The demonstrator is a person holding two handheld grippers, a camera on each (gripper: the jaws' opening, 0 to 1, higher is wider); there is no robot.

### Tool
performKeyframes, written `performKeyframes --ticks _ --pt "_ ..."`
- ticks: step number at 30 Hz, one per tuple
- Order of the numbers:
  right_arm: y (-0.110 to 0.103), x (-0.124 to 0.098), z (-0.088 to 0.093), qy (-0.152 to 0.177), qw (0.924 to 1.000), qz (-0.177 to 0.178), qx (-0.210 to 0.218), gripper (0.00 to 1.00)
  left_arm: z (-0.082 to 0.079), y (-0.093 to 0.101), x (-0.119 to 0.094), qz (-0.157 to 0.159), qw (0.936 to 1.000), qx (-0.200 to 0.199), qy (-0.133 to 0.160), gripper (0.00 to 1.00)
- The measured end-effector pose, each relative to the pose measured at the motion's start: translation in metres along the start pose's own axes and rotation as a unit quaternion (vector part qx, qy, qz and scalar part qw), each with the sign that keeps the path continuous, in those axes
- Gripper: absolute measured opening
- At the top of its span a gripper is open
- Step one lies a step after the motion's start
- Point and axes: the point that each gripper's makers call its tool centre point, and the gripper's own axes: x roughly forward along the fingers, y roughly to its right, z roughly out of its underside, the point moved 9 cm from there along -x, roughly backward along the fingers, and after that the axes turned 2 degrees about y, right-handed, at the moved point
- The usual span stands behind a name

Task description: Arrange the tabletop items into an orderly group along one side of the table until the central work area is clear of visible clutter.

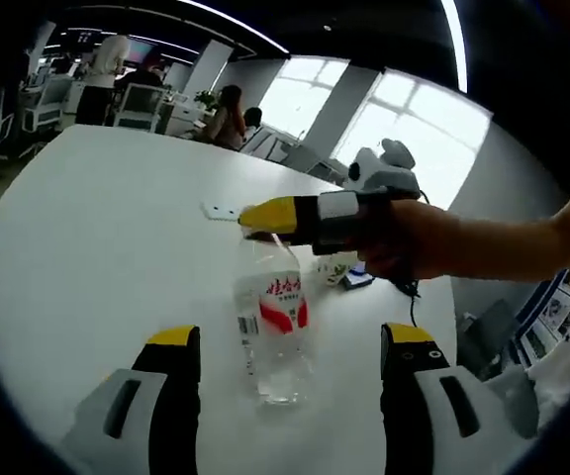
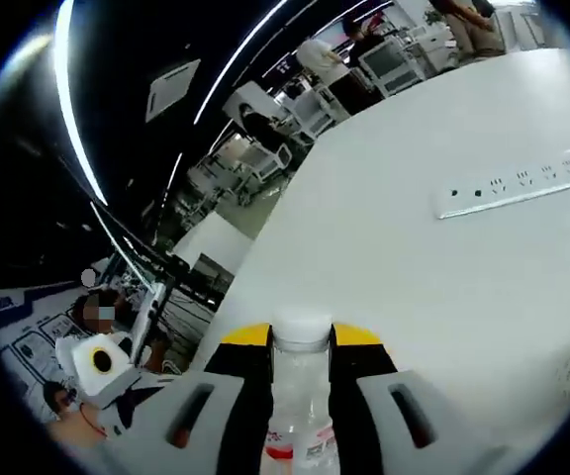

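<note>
A clear water bottle (image 1: 275,327) with a red and white label stands upright on the white table (image 1: 97,247), between and just ahead of my left gripper's (image 1: 290,336) open jaws. My right gripper (image 1: 270,216), held by a hand reaching in from the right, is shut on the bottle's neck. In the right gripper view the white cap (image 2: 302,330) sticks up between the right gripper's (image 2: 303,336) yellow-tipped jaws, which press on the neck below it. I cannot tell whether the bottle's base touches the table.
A white power strip (image 1: 221,211) (image 2: 518,186) lies flat farther out on the table. A few small items (image 1: 346,272) sit behind the bottle under the hand. People and office chairs (image 1: 142,104) are beyond the table's far edge.
</note>
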Motion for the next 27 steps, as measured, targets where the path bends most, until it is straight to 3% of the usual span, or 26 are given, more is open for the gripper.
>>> performKeyframes --ticks 3,7,9,13,19,22,23,24,27 --pt "-0.011 -0.007 0.002 0.005 0.9985 -0.018 -0.052 0.18 0.005 -0.002 0.011 0.01 0.9992 0.028 -0.026 0.75" --pt "-0.017 -0.015 0.005 0.01 0.9979 -0.029 -0.057 0.18 0.005 -0.007 0.02 0.025 0.999 0.026 -0.027 0.75" --pt "-0.022 -0.021 0.008 0.011 0.9958 -0.037 -0.083 0.18 0.005 -0.007 0.023 0.027 0.9988 0.03 -0.028 0.74" --pt "-0.025 -0.028 0.011 0.014 0.9948 -0.048 -0.089 0.18 0.007 -0.005 0.029 0.064 0.9965 0.043 -0.032 0.72" --pt "-0.033 -0.036 0.014 0.013 0.9907 -0.058 -0.123 0.18 0.01 -0.005 0.035 0.083 0.9935 0.062 -0.046 0.62" --pt "-0.038 -0.039 0.017 0.012 0.9876 -0.067 -0.141 0.18 0.009 -0.004 0.036 0.09 0.9914 0.083 -0.047 0.5" --pt "-0.039 -0.04 0.017 0.012 0.9857 -0.068 -0.154 0.18 0.009 0.0 0.036 0.115 0.9877 0.094 -0.049 0.47" --pt "-0.04 -0.041 0.017 0.012 0.9849 -0.07 -0.158 0.18 0.009 -0.001 0.037 0.1 0.9895 0.094 -0.046 0.45" --pt "-0.041 -0.045 0.016 0.014 0.9816 -0.072 -0.176 0.18 0.009 0.005 0.037 0.11 0.985 0.122 -0.053 0.41"
